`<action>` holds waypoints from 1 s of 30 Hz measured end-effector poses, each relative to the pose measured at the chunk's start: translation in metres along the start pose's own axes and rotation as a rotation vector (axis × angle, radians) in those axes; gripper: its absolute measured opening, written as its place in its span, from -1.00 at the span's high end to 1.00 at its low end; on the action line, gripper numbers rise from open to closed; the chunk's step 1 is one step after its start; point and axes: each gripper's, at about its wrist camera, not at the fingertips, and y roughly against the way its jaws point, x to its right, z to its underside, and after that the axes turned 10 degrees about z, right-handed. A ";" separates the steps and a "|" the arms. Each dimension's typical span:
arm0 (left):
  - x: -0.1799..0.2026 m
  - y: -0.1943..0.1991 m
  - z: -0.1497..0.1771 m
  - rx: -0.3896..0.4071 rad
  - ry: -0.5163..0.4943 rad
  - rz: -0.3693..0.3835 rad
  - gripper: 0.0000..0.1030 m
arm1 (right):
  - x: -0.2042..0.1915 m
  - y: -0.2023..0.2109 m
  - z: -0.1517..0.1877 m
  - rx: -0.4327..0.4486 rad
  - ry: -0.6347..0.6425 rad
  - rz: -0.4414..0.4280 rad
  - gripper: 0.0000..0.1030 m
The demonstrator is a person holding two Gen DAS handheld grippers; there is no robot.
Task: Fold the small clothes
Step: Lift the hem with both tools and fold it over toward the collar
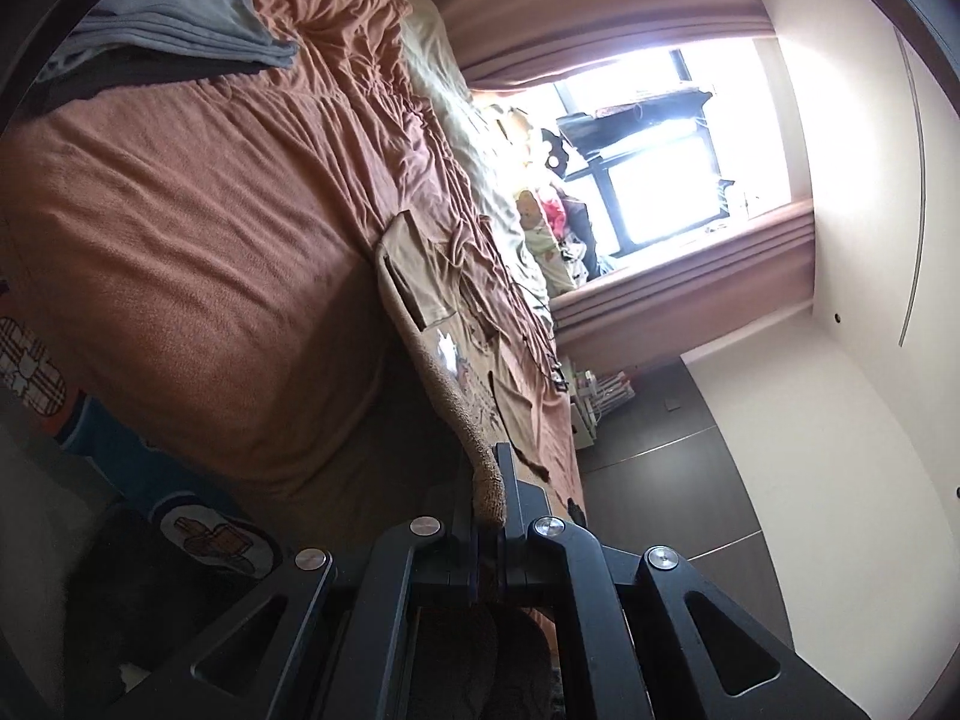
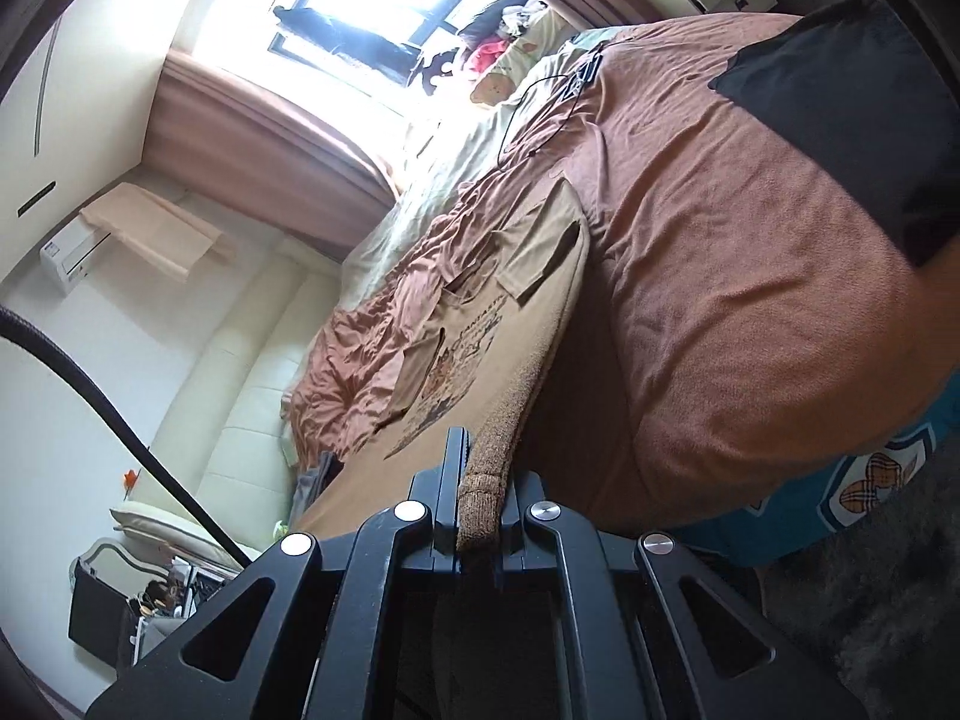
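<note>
Here we see both grippers pinching the ribbed hem of a tan printed top [image 2: 480, 354]: the left gripper [image 1: 489, 501] has its fingers closed narrow on one end of the hem, the right gripper [image 2: 480, 486] likewise on the other. The top stretches away toward twelve o'clock, lifted over the brown-sheeted bed [image 2: 750, 276]. At ten o'clock in the left view lie folded grey clothes [image 1: 180, 18].
</note>
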 end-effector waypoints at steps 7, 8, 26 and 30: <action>0.002 0.032 0.026 -0.007 -0.017 0.003 0.95 | 0.007 0.031 0.028 -0.004 0.024 -0.005 0.95; 0.002 0.038 0.031 -0.009 -0.022 0.003 0.95 | 0.009 0.036 0.032 -0.003 0.026 -0.005 0.95; 0.005 0.093 0.088 -0.015 -0.059 0.021 0.95 | 0.033 0.082 0.080 0.002 0.009 -0.035 0.95; 0.007 0.090 0.081 -0.010 -0.066 0.025 0.95 | 0.034 0.079 0.072 0.010 0.019 -0.037 0.95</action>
